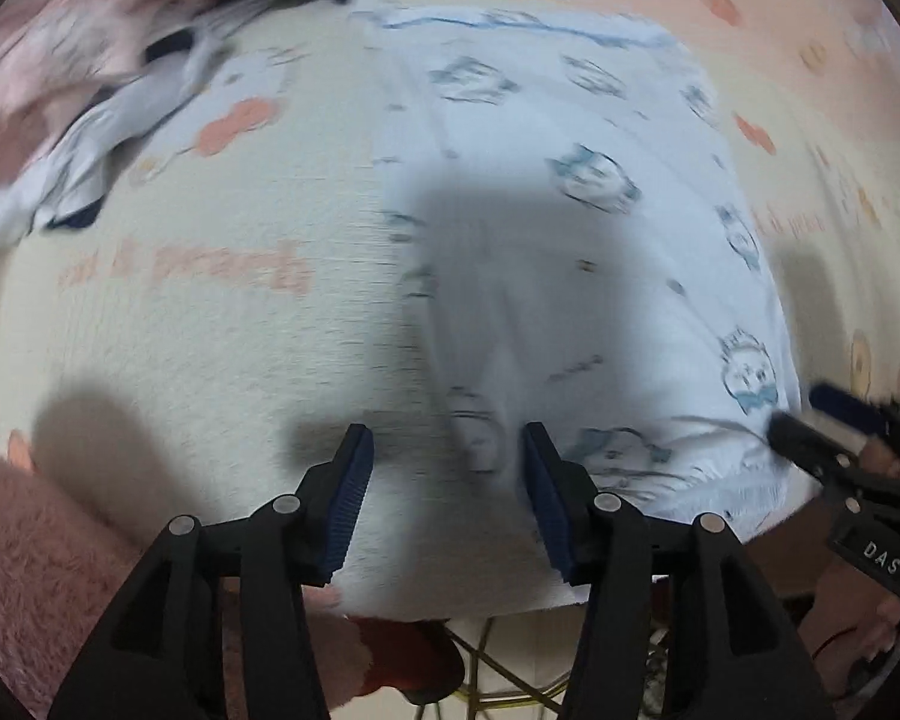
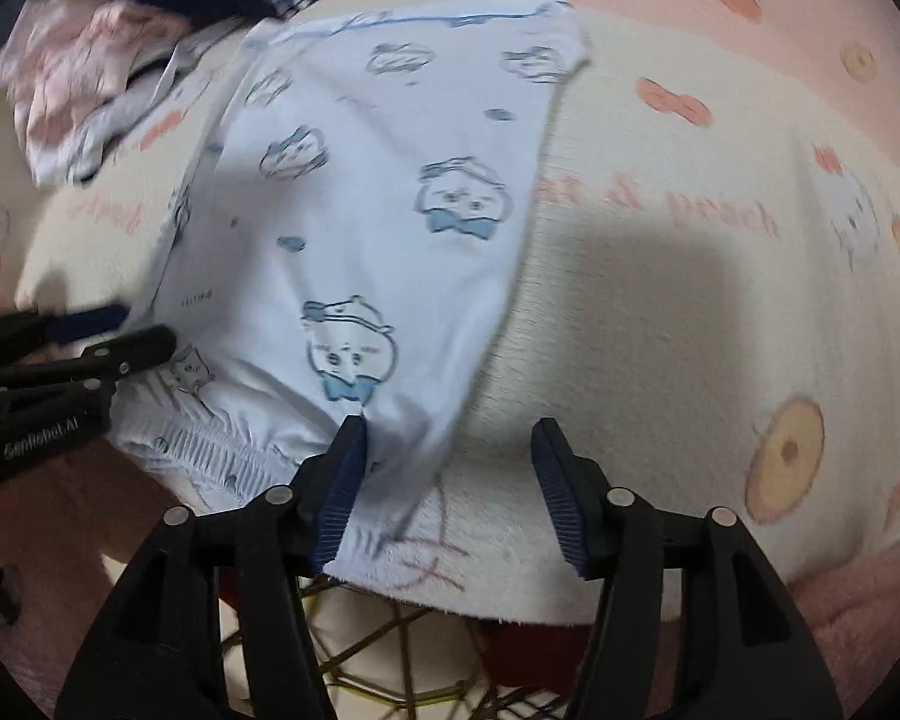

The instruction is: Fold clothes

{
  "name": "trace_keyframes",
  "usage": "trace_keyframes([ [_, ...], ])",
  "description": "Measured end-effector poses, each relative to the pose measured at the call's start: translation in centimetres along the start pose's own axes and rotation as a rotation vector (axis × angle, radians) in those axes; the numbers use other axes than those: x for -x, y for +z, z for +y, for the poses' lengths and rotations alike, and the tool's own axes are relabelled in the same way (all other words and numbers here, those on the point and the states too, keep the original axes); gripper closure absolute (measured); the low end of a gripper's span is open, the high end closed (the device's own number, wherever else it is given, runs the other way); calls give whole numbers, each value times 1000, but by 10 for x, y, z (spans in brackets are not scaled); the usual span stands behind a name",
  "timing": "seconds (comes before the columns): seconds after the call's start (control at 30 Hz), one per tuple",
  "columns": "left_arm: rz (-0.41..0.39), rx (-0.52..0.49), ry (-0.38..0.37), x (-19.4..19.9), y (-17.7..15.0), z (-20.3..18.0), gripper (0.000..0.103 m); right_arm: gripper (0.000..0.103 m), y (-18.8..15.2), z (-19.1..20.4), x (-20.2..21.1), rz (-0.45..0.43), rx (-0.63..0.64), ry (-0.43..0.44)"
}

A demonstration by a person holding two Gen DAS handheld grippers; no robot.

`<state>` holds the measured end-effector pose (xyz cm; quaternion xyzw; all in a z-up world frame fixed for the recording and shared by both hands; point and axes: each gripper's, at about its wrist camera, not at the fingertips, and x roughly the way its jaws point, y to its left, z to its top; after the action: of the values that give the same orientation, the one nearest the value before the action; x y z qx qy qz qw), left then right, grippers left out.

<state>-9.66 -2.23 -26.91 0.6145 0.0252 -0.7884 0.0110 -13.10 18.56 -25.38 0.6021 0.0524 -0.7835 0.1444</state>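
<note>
- We hold our left gripper point(image 1: 447, 498) low over the near edge of the blanket point(image 1: 210, 330), its jaws spread apart with nothing between the blue pads.
- Its right finger point(image 1: 546, 498) lies over the near left part of the pale printed garment point(image 1: 570, 276); its left finger point(image 1: 348, 504) is over bare blanket. We cannot tell whether either one touches the cloth.
- Our right gripper point(image 2: 450, 486) is likewise released, jaws wide; its left finger point(image 2: 342, 486) sits at the garment's near right corner, while the right finger point(image 2: 561, 492) is over plain blanket.
- The garment point(image 2: 366, 228) is white with blue cartoon faces and lies spread flat on the blanket, running away from us, with its gathered elastic waistband point(image 2: 210, 444) at the near edge.
- From the right wrist view, we see the left gripper point(image 2: 111, 330) entering from the left, fingers parted, at the garment's left border above the waistband.
- From the left wrist view, the right gripper point(image 1: 810, 426) comes in from the right at the garment's near right side.
- The blanket point(image 2: 690, 300) is cream and pink with cat and donut prints and the words "cat & peach".
- A heap of other clothes point(image 1: 90, 90), pink, white and navy, lies at the far left, well apart from both grippers.
- Motion blur smears the left wrist view.
</note>
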Motion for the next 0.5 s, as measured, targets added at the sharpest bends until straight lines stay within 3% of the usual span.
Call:
trace_keyframes([
  [0.07, -11, 47, 17, 4, -2, 10, 50, 46, 0, 0, 5, -17, -4, 0],
  [0.17, -22, 83, -60, 8, -6, 18, 50, 46, 0, 3, 12, -46, 0, -3],
  [0.3, -47, 33, -136, 14, -13, 3, 50, 46, 5, 9, 12, -70, 10, 16],
  [0.37, -36, 5, -91, 11, -14, -3, 50, 46, 2, 15, 3, -40, 26, -11],
  [0.43, -1, 2, 29, 3, -18, -2, 50, 46, 0, 19, -4, -11, 39, -41],
  [0.5, 18, 70, -30, 4, -19, 8, 50, 46, -2, 16, -5, 2, 35, -62],
])
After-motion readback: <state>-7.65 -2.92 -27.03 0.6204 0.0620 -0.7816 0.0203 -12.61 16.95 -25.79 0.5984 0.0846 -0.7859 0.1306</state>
